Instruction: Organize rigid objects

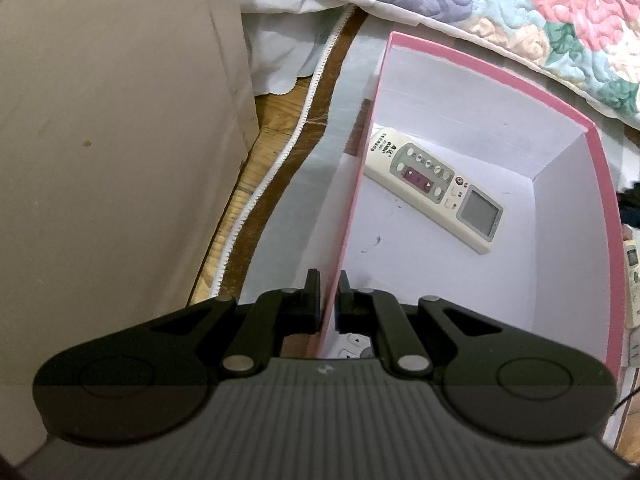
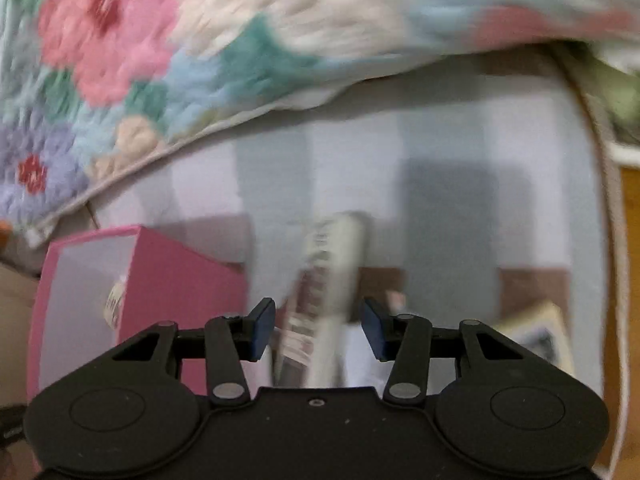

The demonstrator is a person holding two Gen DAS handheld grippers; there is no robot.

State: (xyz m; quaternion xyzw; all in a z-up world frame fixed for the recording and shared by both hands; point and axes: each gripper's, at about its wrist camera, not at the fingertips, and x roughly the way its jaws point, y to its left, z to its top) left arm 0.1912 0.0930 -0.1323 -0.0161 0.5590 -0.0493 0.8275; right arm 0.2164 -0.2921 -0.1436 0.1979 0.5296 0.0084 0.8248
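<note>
Left tool (image 1: 329, 300): jaws pinched on the near wall of the pink-rimmed cardboard box with white inside (image 1: 552, 136), one pad outside the wall, one inside. Reads as steadying the box.

Right tool (image 2: 318, 328): jaws part-open, nothing pressed between the pads. The view is motion-blurred. Between and just past the pads lies a long off-white remote control with rows of buttons (image 2: 332, 280), running away from the tool, roughly in line with the gap. Whether the pads touch it I cannot tell; they look apart from it. It lies outside the box, just beside the box's pink outer wall (image 2: 180, 280), on a grey-and-brown checked mat (image 2: 440, 152).

Inside the box: one cream remote control with a small grey screen (image 1: 436, 188) lies flat on the floor of the box, diagonal, near its far wall. A second button-faced object shows partly at the near wall, mostly hidden behind the left tool.

Progress, as a judgement: partly done. At least one remote is boxed; the off-white one by the right tool remains, as does a pale flat item (image 2: 540, 340) farther from the box, too blurred to identify.

Beyond the box: a floral quilted bedspread (image 1: 560, 8) hangs over its far side.
</note>
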